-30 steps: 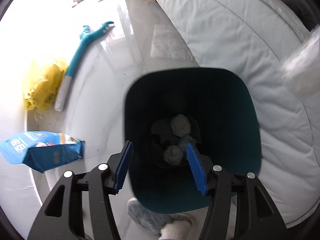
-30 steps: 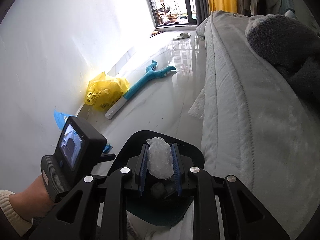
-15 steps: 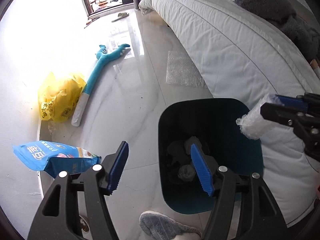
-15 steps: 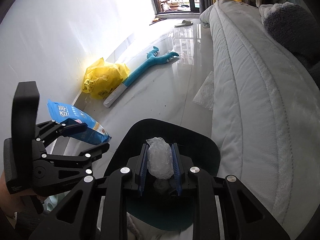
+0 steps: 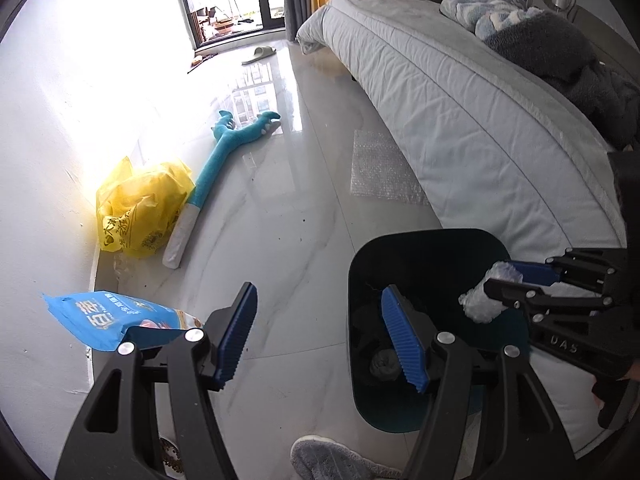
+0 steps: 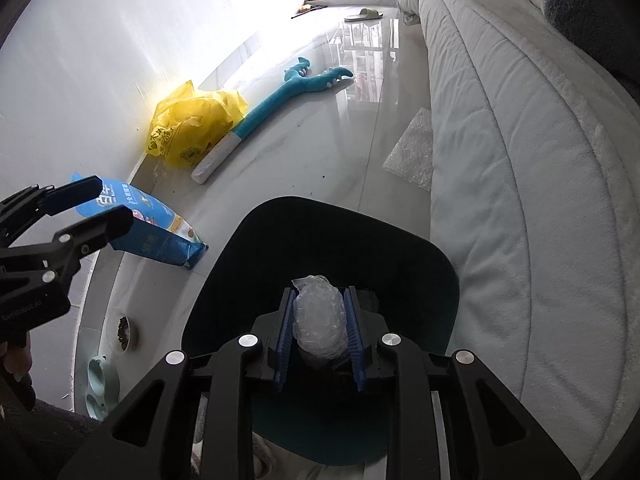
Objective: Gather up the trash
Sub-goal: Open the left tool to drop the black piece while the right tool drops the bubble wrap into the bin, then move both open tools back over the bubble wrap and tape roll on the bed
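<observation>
A dark teal bin stands on the floor beside the bed, with crumpled trash at its bottom. My right gripper hangs over the bin's mouth. A wad of bubble wrap sits between its blue pads; the jaws are opening, and the pads still touch the wad. My left gripper is open and empty, above the floor at the bin's left side. A flat bubble wrap sheet lies by the bed.
A yellow plastic bag, a blue food bag and a long teal plush toy lie along the white wall. The bed fills the right. Pet bowls sit near the wall. A slippered foot stands by the bin.
My left gripper rose and drew off to the left of the bin, opening a little wider. My right gripper came down over the bin with the wad.
</observation>
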The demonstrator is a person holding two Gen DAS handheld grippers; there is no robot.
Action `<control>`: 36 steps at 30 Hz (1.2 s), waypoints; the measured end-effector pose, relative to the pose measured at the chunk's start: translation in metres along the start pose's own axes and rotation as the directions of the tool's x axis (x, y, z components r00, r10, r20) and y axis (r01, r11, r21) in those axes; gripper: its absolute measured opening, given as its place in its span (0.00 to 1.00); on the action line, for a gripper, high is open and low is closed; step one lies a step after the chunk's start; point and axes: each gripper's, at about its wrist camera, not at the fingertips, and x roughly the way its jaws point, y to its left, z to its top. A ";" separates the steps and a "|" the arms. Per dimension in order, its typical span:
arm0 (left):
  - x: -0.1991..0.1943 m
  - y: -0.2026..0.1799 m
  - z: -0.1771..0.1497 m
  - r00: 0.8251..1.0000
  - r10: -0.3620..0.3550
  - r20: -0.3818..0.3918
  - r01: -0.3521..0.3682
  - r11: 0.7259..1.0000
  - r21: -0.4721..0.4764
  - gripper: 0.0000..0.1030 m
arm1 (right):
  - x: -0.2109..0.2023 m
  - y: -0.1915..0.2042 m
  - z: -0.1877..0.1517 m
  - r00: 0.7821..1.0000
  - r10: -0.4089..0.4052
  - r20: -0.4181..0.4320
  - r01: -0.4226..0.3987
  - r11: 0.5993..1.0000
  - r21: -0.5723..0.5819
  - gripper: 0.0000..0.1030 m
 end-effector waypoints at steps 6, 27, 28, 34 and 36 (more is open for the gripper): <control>-0.007 0.002 0.007 1.000 -0.005 0.024 0.005 1.000 -0.020 0.66 | -0.012 0.001 0.000 1.000 -0.004 0.028 0.004 1.000 -0.008 0.55; -0.037 -0.035 0.035 0.992 -0.012 0.125 0.013 1.000 -0.004 0.80 | -0.087 -0.017 0.002 0.979 -0.004 0.204 0.013 0.999 -0.045 0.69; -0.039 -0.039 0.037 0.991 -0.011 0.132 0.010 1.000 0.002 0.81 | -0.091 -0.020 0.001 0.977 -0.008 0.214 0.018 0.999 -0.045 0.69; -0.048 -0.064 0.047 0.988 -0.024 0.156 0.023 1.000 0.005 0.83 | -0.121 -0.045 -0.001 0.961 -0.031 0.275 0.036 0.999 -0.015 0.71; -0.050 -0.070 0.050 0.986 -0.031 0.162 0.031 1.000 0.003 0.83 | -0.129 -0.054 -0.003 0.957 -0.034 0.288 0.036 0.999 -0.003 0.71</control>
